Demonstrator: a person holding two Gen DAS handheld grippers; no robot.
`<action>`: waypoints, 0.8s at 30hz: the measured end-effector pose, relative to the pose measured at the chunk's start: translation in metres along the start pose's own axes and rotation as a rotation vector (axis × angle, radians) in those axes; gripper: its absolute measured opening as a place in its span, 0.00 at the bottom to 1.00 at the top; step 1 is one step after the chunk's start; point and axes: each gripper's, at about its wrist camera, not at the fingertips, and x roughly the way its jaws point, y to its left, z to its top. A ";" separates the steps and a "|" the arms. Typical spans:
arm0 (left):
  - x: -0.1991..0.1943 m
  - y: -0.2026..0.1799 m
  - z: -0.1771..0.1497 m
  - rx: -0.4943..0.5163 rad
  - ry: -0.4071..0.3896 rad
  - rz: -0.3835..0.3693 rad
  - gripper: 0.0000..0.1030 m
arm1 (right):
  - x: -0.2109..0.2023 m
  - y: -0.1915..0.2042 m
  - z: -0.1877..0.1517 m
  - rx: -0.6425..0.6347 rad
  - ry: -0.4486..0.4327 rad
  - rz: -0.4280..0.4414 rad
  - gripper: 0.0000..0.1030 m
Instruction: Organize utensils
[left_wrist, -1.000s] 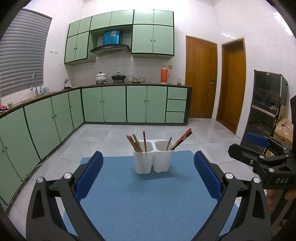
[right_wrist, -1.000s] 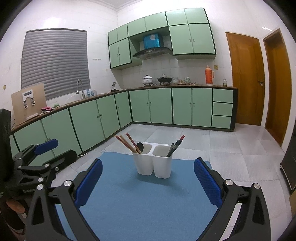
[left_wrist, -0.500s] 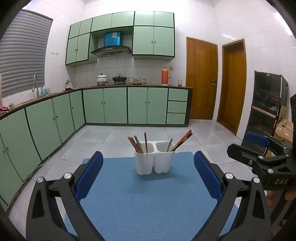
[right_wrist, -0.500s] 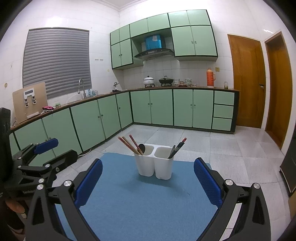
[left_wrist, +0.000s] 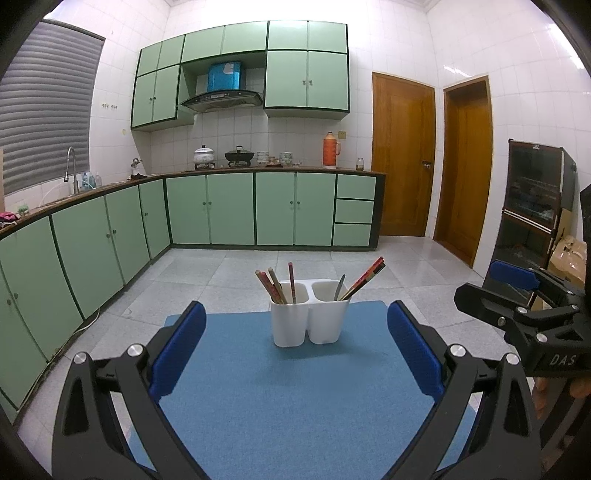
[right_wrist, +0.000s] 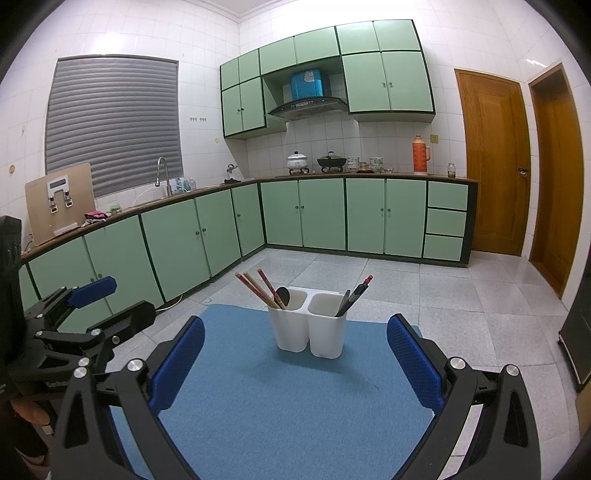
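Note:
A white two-compartment utensil holder (left_wrist: 309, 313) stands near the far edge of a blue mat (left_wrist: 288, 398). Its left cup holds several red and wooden chopsticks (left_wrist: 275, 284); its right cup holds chopsticks (left_wrist: 364, 277) and a metal utensil (left_wrist: 339, 287). In the right wrist view the holder (right_wrist: 311, 325) shows chopsticks (right_wrist: 258, 290) and a dark spoon (right_wrist: 283, 295) on the left, dark utensils (right_wrist: 354, 297) on the right. My left gripper (left_wrist: 293, 343) is open and empty, short of the holder. My right gripper (right_wrist: 295, 354) is open and empty too.
The mat covers a table (right_wrist: 258, 413) in a kitchen with green cabinets (left_wrist: 229, 208) and a tiled floor (left_wrist: 229, 273). The right gripper shows at the right of the left wrist view (left_wrist: 517, 306); the left gripper shows at the left of the right wrist view (right_wrist: 74, 325).
Both views have tilted up and drawn back a little, so the holder sits lower in frame. Both grippers stay open and empty.

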 end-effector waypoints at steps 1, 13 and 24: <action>-0.001 0.001 0.000 -0.001 0.000 0.000 0.93 | 0.000 0.000 0.000 -0.001 0.000 0.000 0.94; -0.002 0.003 0.000 -0.002 0.001 0.001 0.93 | 0.000 0.001 0.001 -0.003 0.002 0.002 0.94; -0.001 0.007 -0.002 -0.007 0.008 0.004 0.93 | 0.001 0.001 0.001 -0.003 0.007 0.001 0.94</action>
